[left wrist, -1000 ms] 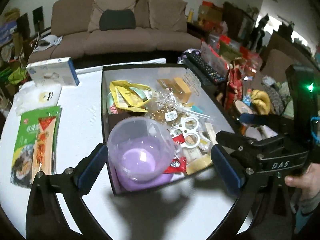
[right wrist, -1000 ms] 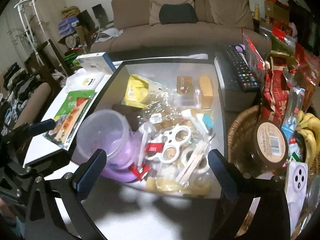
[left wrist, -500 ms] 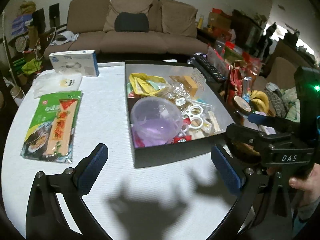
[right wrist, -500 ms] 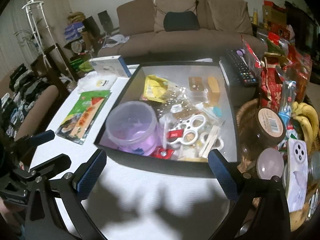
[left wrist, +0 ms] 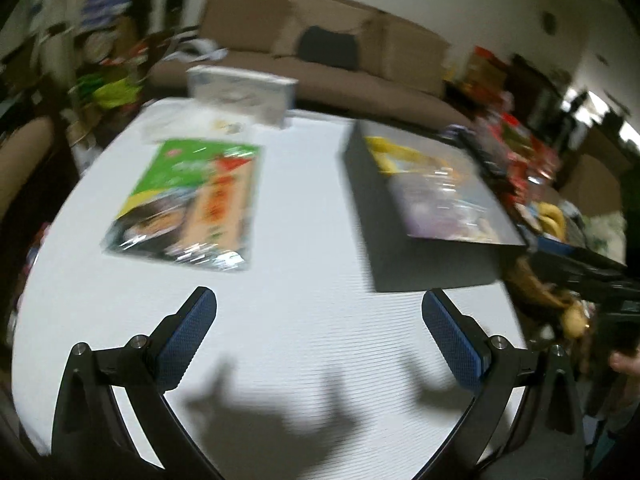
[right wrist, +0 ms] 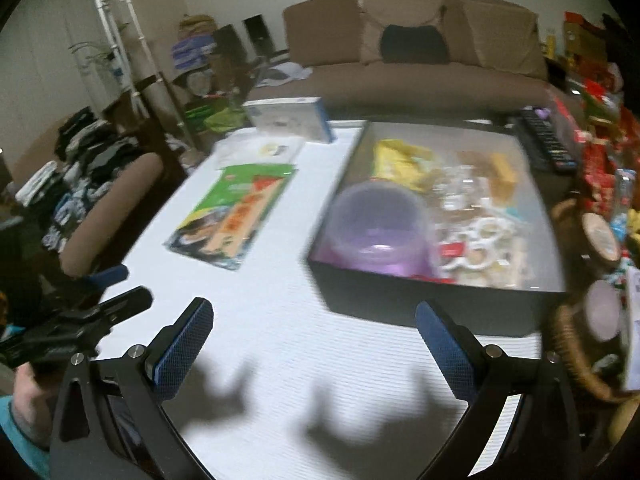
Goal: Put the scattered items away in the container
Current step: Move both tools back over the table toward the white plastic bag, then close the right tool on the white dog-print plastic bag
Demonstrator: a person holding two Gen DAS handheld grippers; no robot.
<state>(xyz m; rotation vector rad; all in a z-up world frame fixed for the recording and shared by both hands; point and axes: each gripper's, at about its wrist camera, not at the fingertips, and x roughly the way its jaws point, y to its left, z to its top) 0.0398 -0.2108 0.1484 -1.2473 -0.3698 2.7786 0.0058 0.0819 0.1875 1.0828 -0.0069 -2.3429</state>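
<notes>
Both tools [left wrist: 319,330] [right wrist: 314,334] farther back from box [right wrist: 400,304], wide open, empty; purple tub [right wrist: 376,228] clear only rightward.

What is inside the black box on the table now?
Inside the black box lie a purple tub, a yellow packet and white rings. Whatever lies under them is covered.

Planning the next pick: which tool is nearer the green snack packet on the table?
Left. The left tool hovers open just short of the green snack packet, slightly to its right. The right tool sits further right, in front of the black box.
</notes>
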